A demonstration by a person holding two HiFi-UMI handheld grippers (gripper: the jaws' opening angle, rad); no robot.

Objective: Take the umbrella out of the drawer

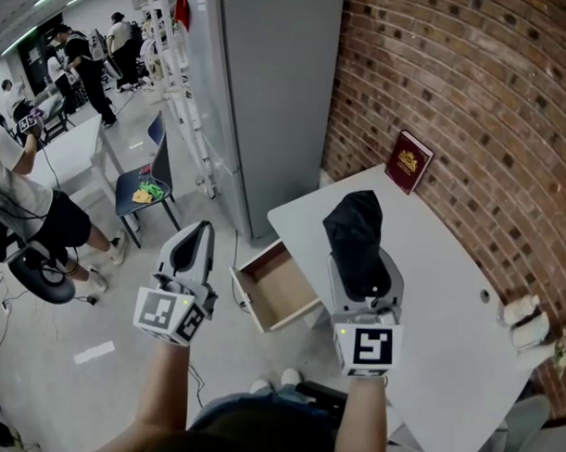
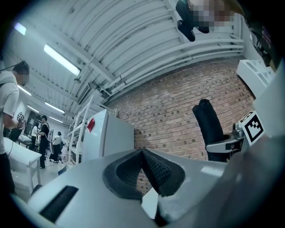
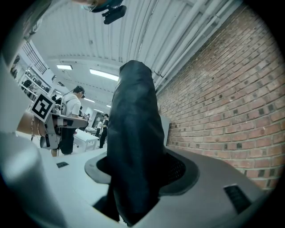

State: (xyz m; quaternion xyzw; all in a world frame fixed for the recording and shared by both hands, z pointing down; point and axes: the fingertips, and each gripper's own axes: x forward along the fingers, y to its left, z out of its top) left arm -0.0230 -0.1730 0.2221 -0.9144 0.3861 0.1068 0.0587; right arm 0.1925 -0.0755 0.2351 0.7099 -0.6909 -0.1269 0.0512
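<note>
Our right claw (image 1: 363, 274) is clamped on the black folded umbrella (image 1: 354, 234), the pads pressing its fabric on both sides. The umbrella's long axis runs along the claw's own line, out past the jaws and away from us, tilted a little upward. It hangs over the worktop (image 1: 447, 300) near the left edge, clear of the surface. The drawer (image 1: 273, 290) stands pulled out from under that left edge, just left of the umbrella and lower, and its bottom is bare. So we judge the umbrella is out, and bare worktop ahead and to the right is where it could go. Our left claw (image 1: 194, 240) is closed on nothing, over the floor left of the drawer. At the far corner a red booklet (image 1: 408, 162) leans on the brick wall; its gold emblem shows no writing we can read.
</note>
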